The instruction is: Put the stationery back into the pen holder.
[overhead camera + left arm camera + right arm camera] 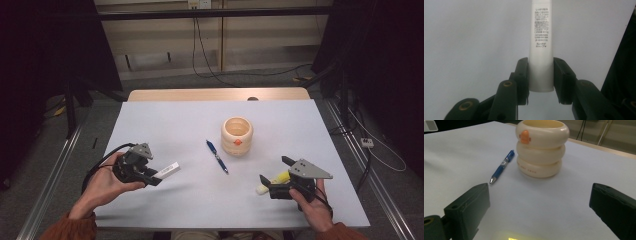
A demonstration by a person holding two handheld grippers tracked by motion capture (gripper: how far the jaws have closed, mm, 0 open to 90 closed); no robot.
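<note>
My left gripper (151, 176) is at the table's front left, shut on a white tube (168, 169) that sticks out toward the middle. In the left gripper view both pads press the sides of the white tube (541, 50), which has small printed text, and my left gripper (541, 76) holds it near its lower end. My right gripper (274, 171) stands open at the front right, with a yellow marker (276, 179) lying on the table between its wide jaws. In the right gripper view the right gripper (540, 195) is spread, and the yellow marker (510, 236) glows at the bottom edge.
A cream ringed cup (237, 135) with an orange mark stands right of the table's centre. A blue pen (216, 156) lies just left of it. From the right gripper view, the cream cup (541, 147) and the blue pen (502, 166) lie ahead on the white table (175, 120).
</note>
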